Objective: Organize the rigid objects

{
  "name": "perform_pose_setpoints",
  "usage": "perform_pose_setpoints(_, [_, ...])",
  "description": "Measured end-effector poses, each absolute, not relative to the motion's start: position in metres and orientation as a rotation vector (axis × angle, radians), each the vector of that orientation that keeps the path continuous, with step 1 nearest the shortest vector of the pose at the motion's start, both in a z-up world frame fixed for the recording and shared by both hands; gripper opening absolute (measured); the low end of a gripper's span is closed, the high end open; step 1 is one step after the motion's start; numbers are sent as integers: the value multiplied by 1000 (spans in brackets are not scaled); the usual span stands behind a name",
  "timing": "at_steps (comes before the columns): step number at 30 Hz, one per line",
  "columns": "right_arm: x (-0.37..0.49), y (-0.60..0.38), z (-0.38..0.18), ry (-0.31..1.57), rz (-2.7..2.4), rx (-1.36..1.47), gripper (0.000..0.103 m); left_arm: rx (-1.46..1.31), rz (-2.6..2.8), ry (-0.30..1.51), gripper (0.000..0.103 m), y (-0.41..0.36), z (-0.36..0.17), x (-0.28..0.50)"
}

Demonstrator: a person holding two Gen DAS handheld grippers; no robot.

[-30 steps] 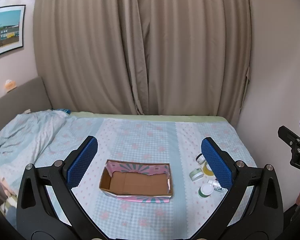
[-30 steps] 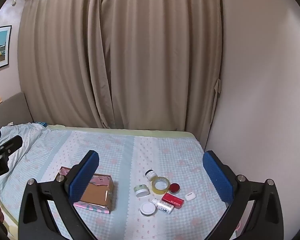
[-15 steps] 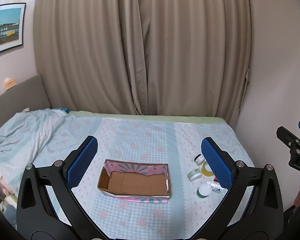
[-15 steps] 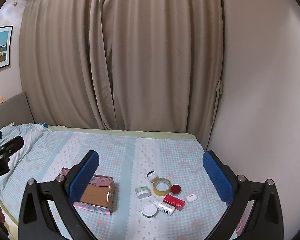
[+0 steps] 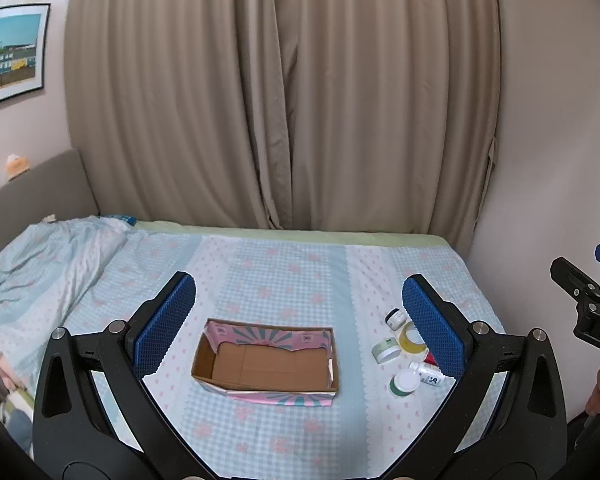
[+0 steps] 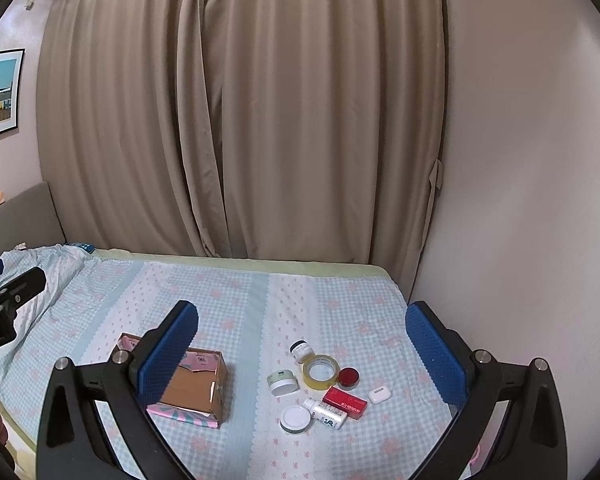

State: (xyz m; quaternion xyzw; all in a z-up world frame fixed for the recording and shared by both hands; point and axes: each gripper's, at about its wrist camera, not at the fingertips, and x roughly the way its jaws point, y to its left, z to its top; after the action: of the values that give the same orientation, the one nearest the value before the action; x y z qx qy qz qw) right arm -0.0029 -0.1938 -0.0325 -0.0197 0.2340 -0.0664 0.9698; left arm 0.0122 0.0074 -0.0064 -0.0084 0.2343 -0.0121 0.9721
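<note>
in the left wrist view the left gripper (image 5: 300, 324) hangs above the bed (image 5: 284, 276) with jaws wide and bare, framing one open cardboard box with pink and teal patterned sides (image 5: 266, 362), its long axis running left to right, while the right gripper (image 5: 588, 304) at the frame's right edge shows the letters "das". in the right wrist view the right gripper (image 6: 302, 354), jaws likewise wide and bare, looks down on eight small things right of the box (image 6: 188, 386): three jars, one white-lidded (image 6: 296, 419), one pale green (image 6: 283, 382), one dark-lidded (image 6: 301, 350); one roll of clear tape (image 6: 320, 371); one round red tin (image 6: 348, 377); one flat red box (image 6: 345, 401) with unreadable writing; one white bottle (image 6: 325, 413) lying on its side, cap pointing up-left; and one white earbud case (image 6: 381, 395).
</note>
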Motion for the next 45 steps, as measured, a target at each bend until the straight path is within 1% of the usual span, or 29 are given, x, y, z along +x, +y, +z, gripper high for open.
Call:
perform_pose_setpoints(36, [-7,-191,-33,475,-126,-33,103,-15,-34,481,103,8,-6,14])
perform_pose_setpoints(45, [-4,-205,-37,488,-132,-10,103,-16,-77,542,103,-12,-19,38])
